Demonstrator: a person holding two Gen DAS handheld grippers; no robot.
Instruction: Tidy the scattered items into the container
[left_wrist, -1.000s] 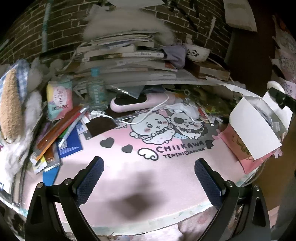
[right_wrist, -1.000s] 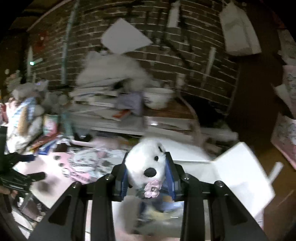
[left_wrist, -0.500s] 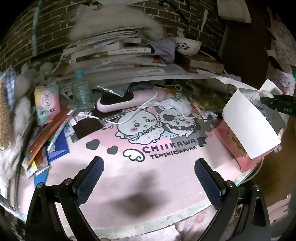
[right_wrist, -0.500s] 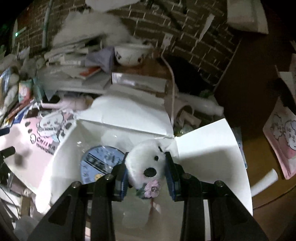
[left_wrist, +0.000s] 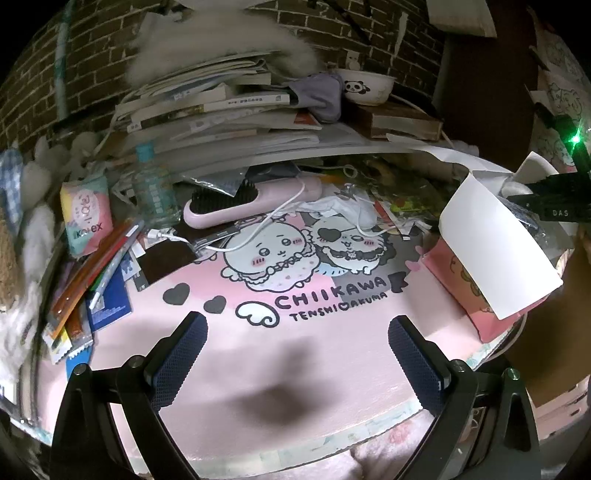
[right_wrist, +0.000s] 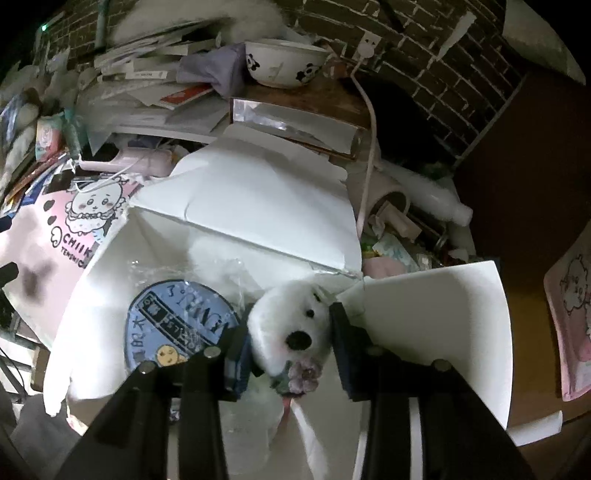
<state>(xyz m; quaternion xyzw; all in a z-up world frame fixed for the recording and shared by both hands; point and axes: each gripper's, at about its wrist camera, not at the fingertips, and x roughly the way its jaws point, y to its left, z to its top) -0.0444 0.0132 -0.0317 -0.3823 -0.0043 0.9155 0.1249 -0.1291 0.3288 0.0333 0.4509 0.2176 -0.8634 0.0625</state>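
Lowered since earlier: right gripper (right_wrist: 290, 341) deeper inside white box (right_wrist: 258, 206), jaws clamping plush dog (right_wrist: 291, 328), its body hidden. Left gripper (left_wrist: 295, 354) jaws wide, empty, above pink mat (left_wrist: 258, 354).

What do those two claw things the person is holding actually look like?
Both are black frames that fork into two fingers. The left gripper has fingers tipped with dark blue pads of fine grid texture; the right gripper has similar dark pads and round silver bolts on its arms. No cables show.
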